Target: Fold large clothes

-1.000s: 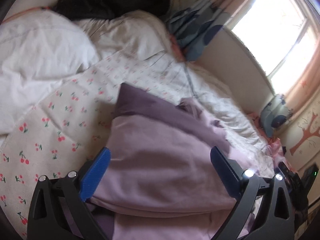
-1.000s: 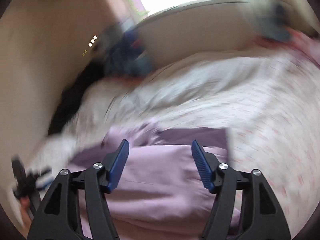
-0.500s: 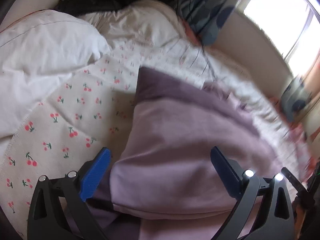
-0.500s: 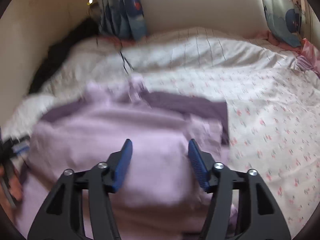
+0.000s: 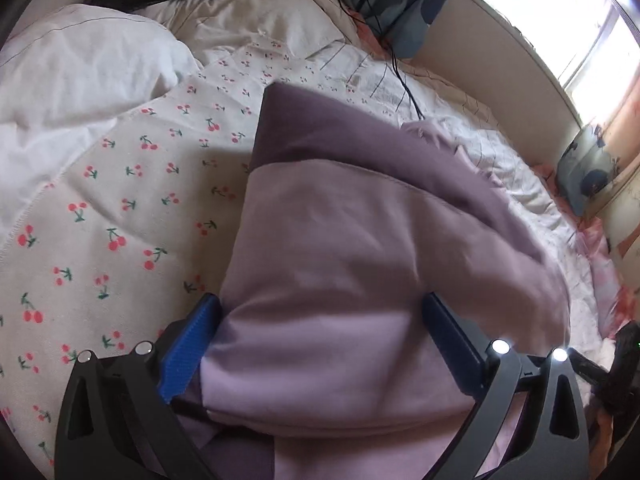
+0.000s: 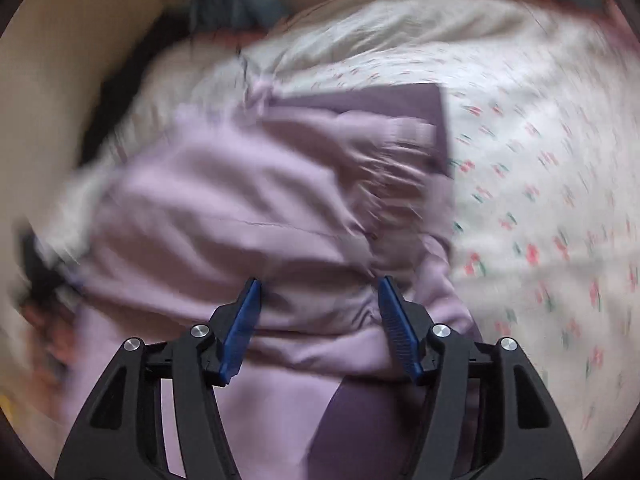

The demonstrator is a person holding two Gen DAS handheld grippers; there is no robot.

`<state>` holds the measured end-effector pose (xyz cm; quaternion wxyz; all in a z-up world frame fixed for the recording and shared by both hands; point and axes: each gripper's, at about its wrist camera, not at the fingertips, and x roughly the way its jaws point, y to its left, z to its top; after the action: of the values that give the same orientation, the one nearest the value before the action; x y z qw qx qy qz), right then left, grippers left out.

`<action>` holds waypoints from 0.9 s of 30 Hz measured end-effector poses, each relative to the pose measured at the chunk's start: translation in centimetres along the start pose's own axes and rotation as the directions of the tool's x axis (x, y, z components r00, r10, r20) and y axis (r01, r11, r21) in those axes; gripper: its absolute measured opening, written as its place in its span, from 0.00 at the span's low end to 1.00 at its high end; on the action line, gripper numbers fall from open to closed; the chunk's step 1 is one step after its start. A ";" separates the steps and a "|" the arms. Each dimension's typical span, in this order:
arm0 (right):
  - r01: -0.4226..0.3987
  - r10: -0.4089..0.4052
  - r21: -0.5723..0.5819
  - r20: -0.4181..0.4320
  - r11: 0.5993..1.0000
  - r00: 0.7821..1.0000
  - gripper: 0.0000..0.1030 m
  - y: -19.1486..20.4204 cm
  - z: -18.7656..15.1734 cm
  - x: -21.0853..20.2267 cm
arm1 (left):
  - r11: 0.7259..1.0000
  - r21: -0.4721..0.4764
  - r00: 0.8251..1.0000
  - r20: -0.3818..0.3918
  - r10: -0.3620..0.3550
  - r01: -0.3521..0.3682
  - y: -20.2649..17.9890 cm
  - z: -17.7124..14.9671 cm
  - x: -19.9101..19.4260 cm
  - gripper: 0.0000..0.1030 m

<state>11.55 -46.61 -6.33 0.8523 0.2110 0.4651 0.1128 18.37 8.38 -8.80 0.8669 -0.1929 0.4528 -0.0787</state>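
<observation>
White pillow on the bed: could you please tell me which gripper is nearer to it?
Left. The left gripper holds the purple garment on the white pillow side; the right gripper grips it farther away.

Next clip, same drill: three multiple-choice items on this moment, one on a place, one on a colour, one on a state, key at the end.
1. Where does the purple garment lie?
A. on the cherry-print bedspread
B. on a wooden floor
C. over a chair back

2. What colour are the pads of the right tongs?
A. red
B. blue
C. yellow

3. How does the garment lie?
A. spread out flat in a single layer
B. rolled into a tight tube
C. doubled over, a pale layer lying on a darker one

Key: 1 A, cherry-print fabric shows on both sides of the garment. 2 B, both pads are blue on black arms. 3 C, a pale lilac layer overlaps a darker purple strip.
</observation>
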 end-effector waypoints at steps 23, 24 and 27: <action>-0.343 0.406 0.223 -0.397 0.912 0.823 0.80 -5.5 -23.7 -15.0 | 0.993 -0.004 0.911 -0.397 -0.108 0.116 12.0 -19.7 -20.4 0.94; -0.351 0.412 0.218 -0.420 0.911 0.809 0.81 -5.1 -23.8 -14.9 | 0.989 -0.038 0.901 -0.410 -0.144 0.141 12.3 -20.1 -20.7 0.94; -0.343 0.398 0.202 -0.458 0.917 0.795 0.83 -4.3 -23.9 -14.3 | 0.966 -0.154 0.847 -0.465 -0.258 0.209 12.9 -21.7 -20.4 0.94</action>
<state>-16.28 -49.88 -9.07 0.6548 0.3084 0.6204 0.3021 -11.63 20.80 -9.84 0.7007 -0.2630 0.6301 -0.2069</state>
